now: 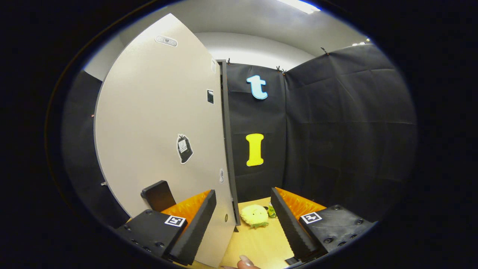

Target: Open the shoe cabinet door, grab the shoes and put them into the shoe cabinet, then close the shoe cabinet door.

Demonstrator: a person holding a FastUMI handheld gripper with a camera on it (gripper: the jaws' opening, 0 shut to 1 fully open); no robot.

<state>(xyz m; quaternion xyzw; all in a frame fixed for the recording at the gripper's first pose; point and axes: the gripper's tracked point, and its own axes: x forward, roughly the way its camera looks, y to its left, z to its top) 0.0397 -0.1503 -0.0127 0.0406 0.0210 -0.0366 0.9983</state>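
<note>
A yellow plush toy (254,216) lies on the wooden floor (257,243).

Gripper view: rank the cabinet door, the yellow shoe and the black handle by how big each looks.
1. cabinet door, by far the largest.
2. black handle and yellow shoe look alike; not ranked.
The door's edge stands between the open hand-held gripper fingers, so nearness inflates it.

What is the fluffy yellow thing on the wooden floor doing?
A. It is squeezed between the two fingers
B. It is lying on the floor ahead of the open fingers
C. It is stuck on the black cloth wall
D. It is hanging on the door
B: the fluffy yellow thing lies on the wooden floor beside the door, beyond the gripper, whose fingers are spread apart and touch nothing.
</note>
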